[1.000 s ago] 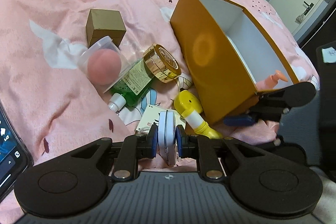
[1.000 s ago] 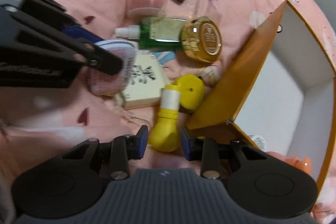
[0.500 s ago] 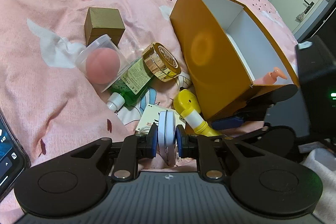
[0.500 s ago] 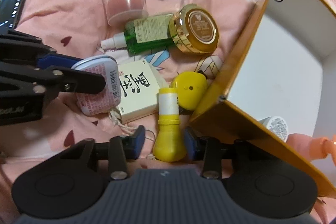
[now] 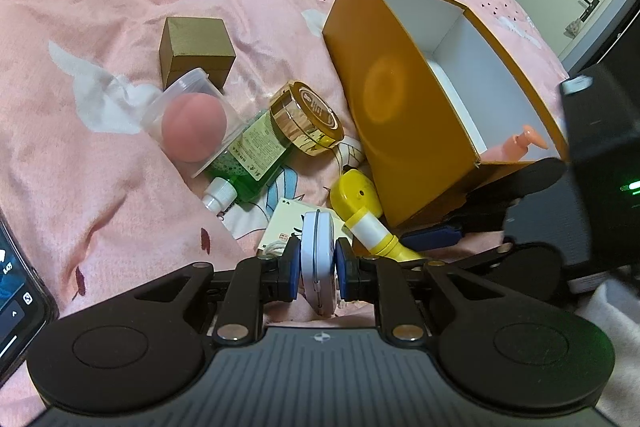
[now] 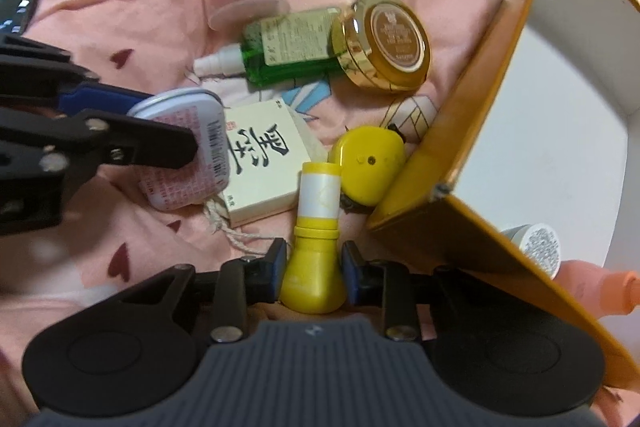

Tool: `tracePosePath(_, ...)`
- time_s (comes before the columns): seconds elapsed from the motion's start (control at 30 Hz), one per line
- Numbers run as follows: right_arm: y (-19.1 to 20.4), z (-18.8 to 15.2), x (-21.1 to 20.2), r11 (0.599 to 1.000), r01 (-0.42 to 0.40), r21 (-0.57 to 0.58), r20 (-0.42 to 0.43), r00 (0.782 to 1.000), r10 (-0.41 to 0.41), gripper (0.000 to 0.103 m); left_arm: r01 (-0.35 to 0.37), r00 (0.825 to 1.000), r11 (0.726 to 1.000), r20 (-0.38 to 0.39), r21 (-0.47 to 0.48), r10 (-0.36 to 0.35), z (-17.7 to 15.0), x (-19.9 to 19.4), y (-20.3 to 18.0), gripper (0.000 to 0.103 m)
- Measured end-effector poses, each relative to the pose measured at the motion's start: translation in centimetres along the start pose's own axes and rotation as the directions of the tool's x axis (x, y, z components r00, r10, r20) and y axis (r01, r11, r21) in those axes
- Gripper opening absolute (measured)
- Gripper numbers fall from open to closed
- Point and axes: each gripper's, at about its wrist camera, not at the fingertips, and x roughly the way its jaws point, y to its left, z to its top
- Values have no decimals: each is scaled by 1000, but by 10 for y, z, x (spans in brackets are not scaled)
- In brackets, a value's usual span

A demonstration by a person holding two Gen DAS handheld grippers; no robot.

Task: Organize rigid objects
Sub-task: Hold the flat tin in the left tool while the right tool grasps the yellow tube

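My left gripper (image 5: 317,263) is shut on a flat white tin (image 5: 317,259), held on edge; the tin's pink printed face shows in the right wrist view (image 6: 184,151). My right gripper (image 6: 314,267) is shut on the base of a yellow handheld fan (image 6: 316,259), whose round yellow head (image 6: 368,163) lies against the orange box (image 6: 452,131). The box is open with a white inside (image 5: 472,75) and holds a pink pump bottle (image 5: 516,147) and a small white jar (image 6: 536,241).
On the pink bedspread (image 5: 100,131) lie a cream box with black script (image 6: 260,163), a green bottle (image 6: 288,47), a gold-lidded jar (image 6: 388,43), a clear cup with a pink sponge (image 5: 192,119), a brown cube (image 5: 196,51) and a phone (image 5: 16,283).
My right gripper has closed in on the fan's base and moved nearer the box corner. The left gripper still holds the tin, almost unmoved.
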Motion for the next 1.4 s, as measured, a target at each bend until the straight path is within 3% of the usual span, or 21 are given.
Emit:
tracePosePath(0.17,2,-4,-34,999,-17,-30,81,997,19,25,6,1000,1000,20,6,-6,2,-4,-3,20)
tracePosePath(0.23,3,-6,-49,999,-7,-46,123,992,13,0,7,999,1000,35,10,-7,4,-8,-6,20)
tracePosePath(0.33,2,-7,-70,999,-14,-52,184,983,23,0,5,999,1000,50,21,-6,7,-13,-10,20)
tracePosePath(0.43,0,-5,-73,999,-34,-41,189,981,41,0,-7,999,1000,42,28,6,8,-12,-11,20)
tracePosePath(0.5,-2,-5,-68,998,-54,-19,166,984,57,6,-2,1000,1000,28,27,1,6,-12,-11,20)
tracePosePath(0.53,-3,-5,-66,999,-51,-8,157,986,51,18,5,1000,1000,21,28,-5,5,-11,-12,20)
tracePosePath(0.57,-3,-8,-64,999,-50,3,147,988,49,44,15,1000,1000,15,27,-16,4,-10,-12,20)
tracePosePath(0.6,-6,-9,-61,998,-54,16,136,989,51,53,26,1000,999,6,26,-26,4,-9,-12,20)
tracePosePath(0.83,-16,-10,-33,990,-123,74,46,992,120,56,33,999,999,-41,42,-31,1,4,-17,20)
tracePosePath(1.1,-20,-1,11,977,-189,100,-71,978,196,54,29,998,999,-52,31,-28,1,6,-15,20)
tracePosePath(1.13,-19,0,15,977,-189,94,-80,977,197,52,29,998,999,-53,31,-27,1,6,-15,20)
tracePosePath(1.23,-14,0,22,978,-188,86,-106,975,196,27,29,998,999,-52,28,-28,1,6,-15,20)
tracePosePath(1.4,-10,-4,5,986,-158,57,-63,985,161,26,27,999,999,-40,30,-25,1,4,-15,20)
